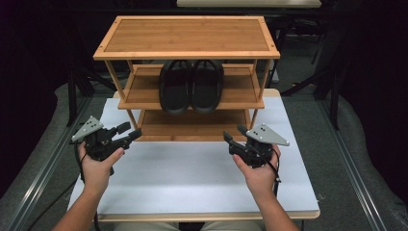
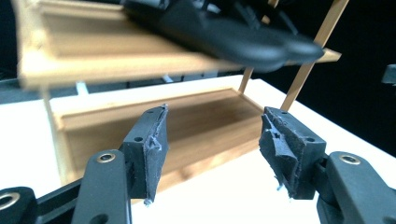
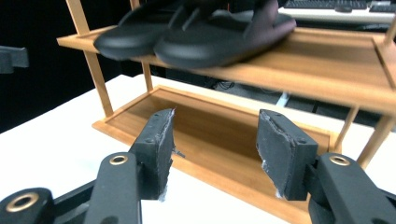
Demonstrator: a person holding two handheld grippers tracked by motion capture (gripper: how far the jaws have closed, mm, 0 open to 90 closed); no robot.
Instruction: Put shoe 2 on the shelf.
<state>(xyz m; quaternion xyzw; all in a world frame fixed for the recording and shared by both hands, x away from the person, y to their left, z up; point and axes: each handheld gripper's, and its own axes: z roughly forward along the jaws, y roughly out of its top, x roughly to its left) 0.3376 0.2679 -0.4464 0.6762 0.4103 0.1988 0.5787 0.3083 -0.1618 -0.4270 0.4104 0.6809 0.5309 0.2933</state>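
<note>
Both claws are hanging wide open with nothing in them: the left gripper [image 1: 130, 131] and right gripper [image 1: 234, 133] are sitting over the white table [image 1: 192, 178], just in front of the wooden shoe rack [image 1: 187, 53]. The pair of black sandals [image 1: 191, 86] is lying side by side on the rack's middle shelf, toes poking over the front edge.

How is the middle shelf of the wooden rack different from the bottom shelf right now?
The middle shelf carries a pair of black slippers side by side; the bottom shelf has nothing on it. The middle shelf stands raised on the rack's posts; the bottom shelf sits low on the white table. Both are framed wooden trays.
</note>
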